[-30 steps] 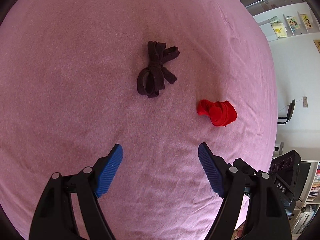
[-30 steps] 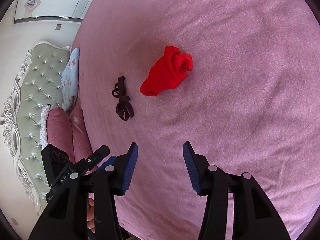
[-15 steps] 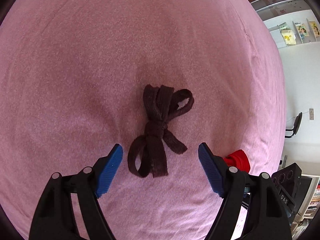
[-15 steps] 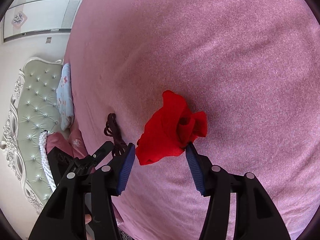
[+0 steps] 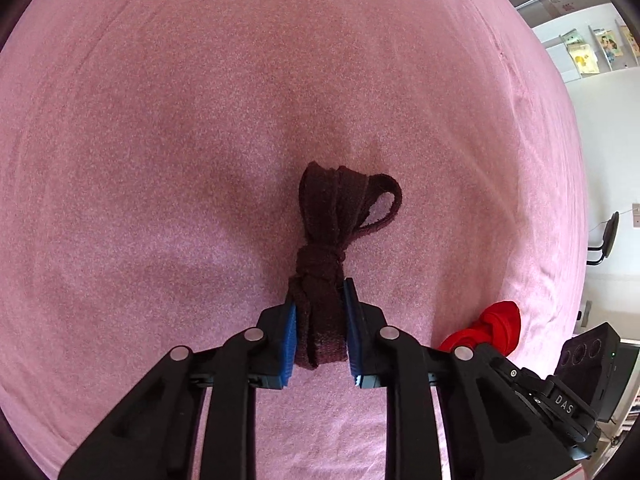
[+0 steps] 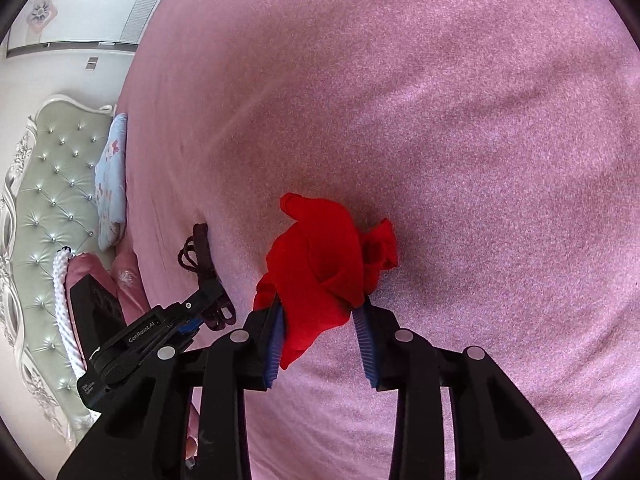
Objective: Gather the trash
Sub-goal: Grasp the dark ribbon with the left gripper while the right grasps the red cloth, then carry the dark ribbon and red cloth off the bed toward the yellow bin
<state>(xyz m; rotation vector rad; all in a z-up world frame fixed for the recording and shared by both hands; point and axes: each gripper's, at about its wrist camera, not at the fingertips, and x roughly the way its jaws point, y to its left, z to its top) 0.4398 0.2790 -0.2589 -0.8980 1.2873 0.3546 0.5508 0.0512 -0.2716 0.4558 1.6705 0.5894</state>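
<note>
A dark brown knotted fabric strip [image 5: 330,240] lies on the pink bedspread [image 5: 160,140]. My left gripper [image 5: 320,332] is shut on its near end, blue pads pressing both sides. A crumpled red cloth [image 6: 320,268] lies on the same bedspread. My right gripper [image 6: 320,340] has closed in around its near part; the left pad touches it, a small gap shows at the right pad. The red cloth also shows in the left wrist view [image 5: 494,326], the brown strip in the right wrist view [image 6: 200,256].
A tufted green headboard [image 6: 44,200] and pillows [image 6: 112,176] are at the left of the right wrist view. White rope [image 6: 66,312] hangs there. The bed's edge, a wall shelf [image 5: 592,52] and a chair [image 5: 606,240] are at the right of the left wrist view.
Both grippers moved forward down onto their items and closed: the left onto the brown strip, the right around the red cloth. Both were open a second ago.
</note>
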